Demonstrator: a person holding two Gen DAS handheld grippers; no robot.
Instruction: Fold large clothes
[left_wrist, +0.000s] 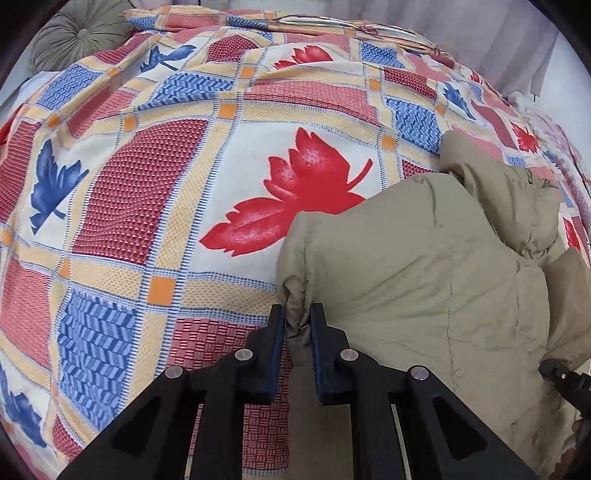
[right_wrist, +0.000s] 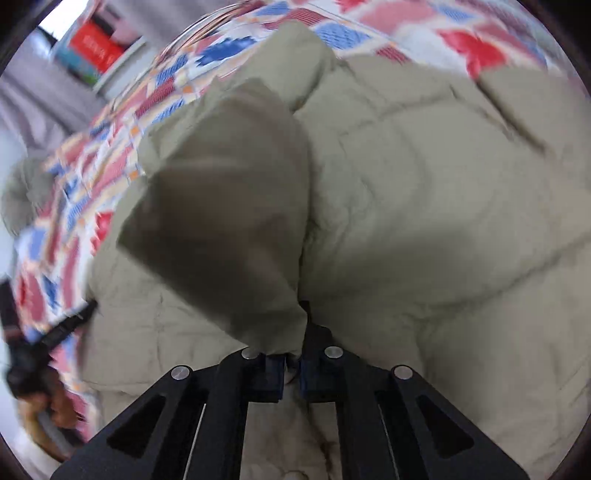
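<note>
The patterned bedspread (left_wrist: 184, 177), a patchwork print of red and blue leaves with orange squares, covers the whole bed and serves as the work surface; it lies fairly flat, which suits a fold. On its right part lies the khaki padded jacket (left_wrist: 424, 277), quilted and bulky, partly bunched, with one puffy sleeve or corner pointing toward the middle of the bed. The left gripper (left_wrist: 298, 314) has its jaws drawn narrow on the gathered hem at that near-left corner, the cloth pinched between the blue pads; my judgement: this corner is held so it can be carried over the body. The right gripper (right_wrist: 291, 363) is likewise nearly closed, clamping a fold of the same jacket that rises as a lifted flap (right_wrist: 221, 206) above the jaws; the right view is motion-blurred, so detail is poor. Both grips sit on near-edge fabric, consistent with a two-handed fold away from the person. A round olive tufted cushion (left_wrist: 79, 40) rests at the far left corner. A red panel (right_wrist: 98, 46) in the background carries white lettering, unreadable through blur. No brand label is visible on the jacket.
</note>
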